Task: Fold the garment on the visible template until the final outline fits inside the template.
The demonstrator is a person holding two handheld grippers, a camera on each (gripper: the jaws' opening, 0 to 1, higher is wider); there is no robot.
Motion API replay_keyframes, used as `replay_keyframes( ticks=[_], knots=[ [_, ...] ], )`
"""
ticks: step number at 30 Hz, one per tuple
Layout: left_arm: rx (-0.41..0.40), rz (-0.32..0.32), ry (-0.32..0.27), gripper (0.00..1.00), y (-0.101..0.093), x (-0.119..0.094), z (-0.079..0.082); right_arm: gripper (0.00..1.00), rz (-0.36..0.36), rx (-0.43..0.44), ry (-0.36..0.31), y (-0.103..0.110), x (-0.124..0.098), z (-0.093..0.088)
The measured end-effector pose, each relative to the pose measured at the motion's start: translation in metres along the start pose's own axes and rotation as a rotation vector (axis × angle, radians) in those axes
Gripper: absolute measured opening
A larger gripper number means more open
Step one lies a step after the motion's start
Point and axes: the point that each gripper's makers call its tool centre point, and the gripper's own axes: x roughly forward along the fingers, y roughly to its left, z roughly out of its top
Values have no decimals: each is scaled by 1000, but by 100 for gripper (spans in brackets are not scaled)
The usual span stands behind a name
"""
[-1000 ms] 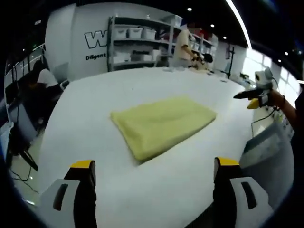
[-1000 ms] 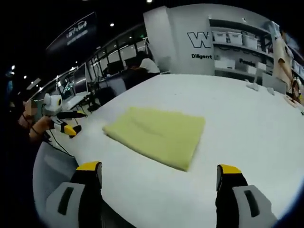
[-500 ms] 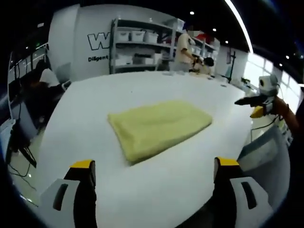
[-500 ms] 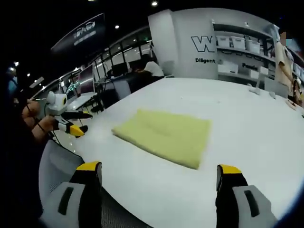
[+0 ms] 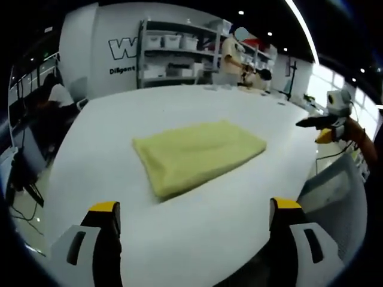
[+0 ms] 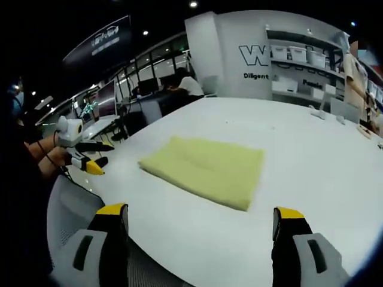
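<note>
- Left gripper (image 5: pixel 192 222): two grey jaws with yellow tips, set wide apart, holding nothing, raised off the near edge of the table. It also shows at the left of the right gripper view (image 6: pixel 90 156), held in a hand (image 6: pixel 51 156), off the table's edge, well apart from the cloth (there its jaws are too small to judge).
- Right gripper (image 6: pixel 200 230): same make, jaws wide apart, empty, touching nothing. In the left gripper view it sits at the far right (image 5: pixel 323 125), beyond the table's edge.
- Garment (image 5: pixel 197 154): one, pale yellow, soft and slightly fuzzy, folded into a flat, roughly rectangular pad with rounded corners. It lies in the middle of the table, clear of both grippers; seen also in the right gripper view (image 6: pixel 206 169).
- Table (image 5: pixel 114 149): one, large, smooth white top with a rounded edge.
- Shelving (image 5: pixel 173 57): one metal rack against the far wall, carrying several white bins.
- People: one standing by the shelving (image 5: pixel 232 57), one seated at the left (image 5: pixel 57 98).
- Wall lettering (image 6: pixel 254 57): a large dark "W" with smaller print beneath.
</note>
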Motion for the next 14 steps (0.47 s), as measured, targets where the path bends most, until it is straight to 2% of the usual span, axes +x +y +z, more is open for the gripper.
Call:
replay_keyframes(
  ticks=[14],
  knots=[
    [-1,2,-3,99,1,-2,2,99,4,-8,22,1,2,-1]
  ],
)
